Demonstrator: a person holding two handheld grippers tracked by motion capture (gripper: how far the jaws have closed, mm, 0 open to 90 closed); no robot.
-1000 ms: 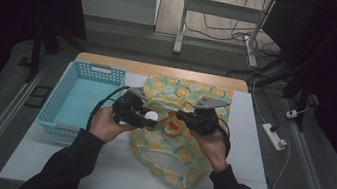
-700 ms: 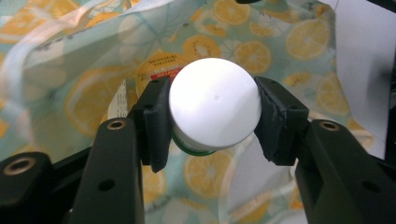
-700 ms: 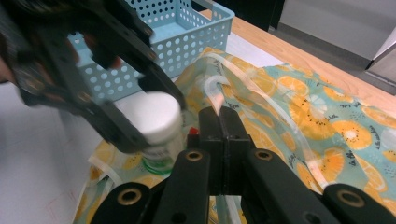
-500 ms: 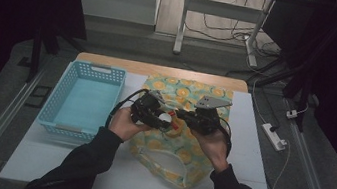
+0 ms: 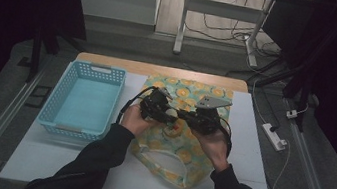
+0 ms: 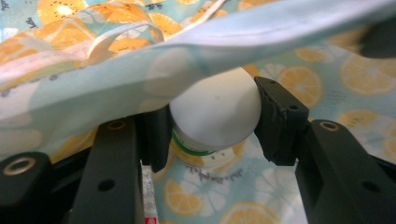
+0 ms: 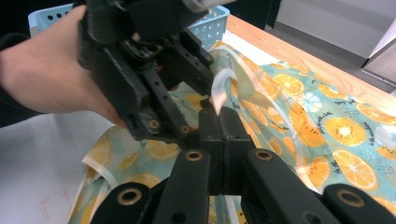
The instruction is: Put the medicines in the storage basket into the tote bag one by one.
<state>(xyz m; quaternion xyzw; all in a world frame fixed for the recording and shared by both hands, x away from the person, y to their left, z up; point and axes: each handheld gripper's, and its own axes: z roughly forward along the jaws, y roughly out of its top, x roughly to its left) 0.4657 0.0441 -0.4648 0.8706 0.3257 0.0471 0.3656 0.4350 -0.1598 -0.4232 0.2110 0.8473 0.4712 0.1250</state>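
A fabric bag printed with orange slices lies on the white table. My left gripper is shut on a white round jar with a green band, its pads pressing both sides. The jar sits just under the bag's lifted rim. My right gripper faces the left one from the right. Its jaws are shut on the bag's pale rim and hold it up off the table. In the right gripper view the left gripper and its hand are close at the upper left.
A light blue plastic basket stands on the table left of the bag. A white power strip lies on the floor to the right. The table's wooden far edge runs behind the bag.
My left gripper has moved right and slightly down with the white jar, from beside the basket to the bag's raised opening. The right gripper has kept still.
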